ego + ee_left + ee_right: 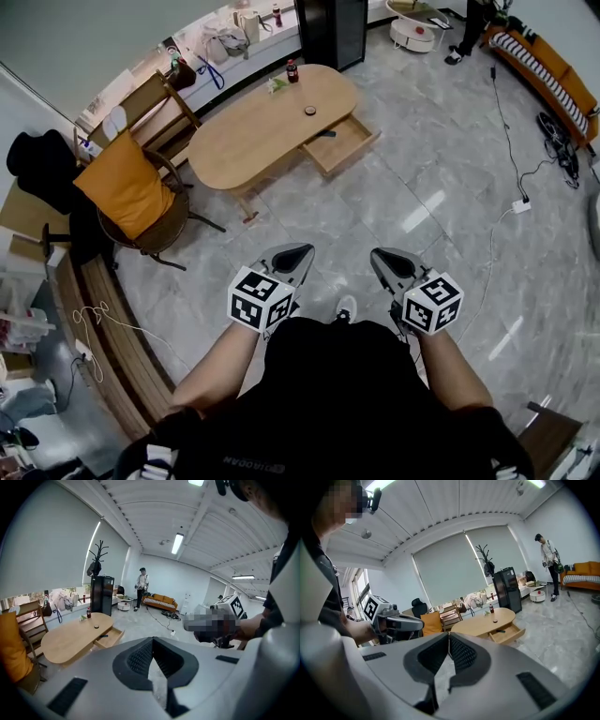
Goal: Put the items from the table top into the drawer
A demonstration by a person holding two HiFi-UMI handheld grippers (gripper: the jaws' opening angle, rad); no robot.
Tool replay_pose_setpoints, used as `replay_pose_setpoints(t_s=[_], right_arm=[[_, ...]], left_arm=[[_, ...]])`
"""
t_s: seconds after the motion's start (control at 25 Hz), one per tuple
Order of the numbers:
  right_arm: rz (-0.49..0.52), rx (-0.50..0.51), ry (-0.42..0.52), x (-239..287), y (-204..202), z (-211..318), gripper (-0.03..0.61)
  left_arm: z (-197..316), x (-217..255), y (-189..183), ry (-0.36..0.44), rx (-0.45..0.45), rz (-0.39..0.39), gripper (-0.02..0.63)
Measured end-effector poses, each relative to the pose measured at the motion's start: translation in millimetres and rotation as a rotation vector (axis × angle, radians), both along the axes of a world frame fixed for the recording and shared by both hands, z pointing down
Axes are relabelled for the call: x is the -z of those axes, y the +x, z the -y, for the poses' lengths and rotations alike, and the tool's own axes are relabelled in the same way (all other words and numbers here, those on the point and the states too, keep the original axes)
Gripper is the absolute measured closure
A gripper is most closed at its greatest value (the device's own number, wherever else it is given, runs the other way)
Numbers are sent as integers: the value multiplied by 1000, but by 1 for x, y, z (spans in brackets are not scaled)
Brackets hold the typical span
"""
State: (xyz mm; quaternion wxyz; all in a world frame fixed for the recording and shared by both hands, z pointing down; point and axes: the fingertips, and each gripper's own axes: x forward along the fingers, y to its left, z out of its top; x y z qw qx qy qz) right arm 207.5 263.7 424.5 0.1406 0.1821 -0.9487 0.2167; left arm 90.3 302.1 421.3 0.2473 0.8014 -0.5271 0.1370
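Observation:
Some way ahead of me an oval wooden table (253, 131) stands with its drawer (342, 145) pulled open; a dark item (325, 134) lies inside. On the top stand a cola bottle (292, 71), a small green and white item (276, 84) and a small dark round thing (309, 111). My left gripper (302, 251) and right gripper (380, 255) are held side by side over the floor, far from the table, both shut and empty. The left gripper view shows the table (70, 641), drawer (108, 638) and bottle (88, 612) beyond the left gripper (152, 641). In the right gripper view, the table (480, 626) is past the right gripper (448, 637).
A chair with an orange cushion (127, 187) and a wooden chair (155, 108) stand left of the table. A black cabinet (333, 28) is behind it. An orange sofa (548, 66) and floor cables (520, 202) lie to the right. A person (141, 584) stands in the distance.

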Motion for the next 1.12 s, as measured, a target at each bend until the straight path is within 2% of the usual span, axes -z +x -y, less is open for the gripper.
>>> replay_pose_setpoints(t_s=[0.16,0.28,0.36,0.48,0.6,0.76,0.92,1.12], right_arm=[[-21,-13,-22,-14,22,35,574],[-11,-24,-56,-20,30,49,574],[-12,-22,-74,-28,26,59,574],[-14,-7,-117,-41,14,70,574],[-18,11,-111,-43,6,86,574],[-47,-14,-121,-52,1,125,574],[-84,-24,-125,-56,-24,179,574],[-107,23,-81,-43,-81,254,574]], left_arm=[[29,-8,8,-24,43,-13,614],[45,-11,14,-42,24,-7,614],[59,-14,10,-47,24,9,614],[78,-19,-1,-54,41,-11,614],[102,-26,-7,-60,38,-18,614],[148,-33,-17,-60,24,-42,614],[207,-29,-47,-37,23,-60,614],[281,-34,-108,-31,68,-73,614]])
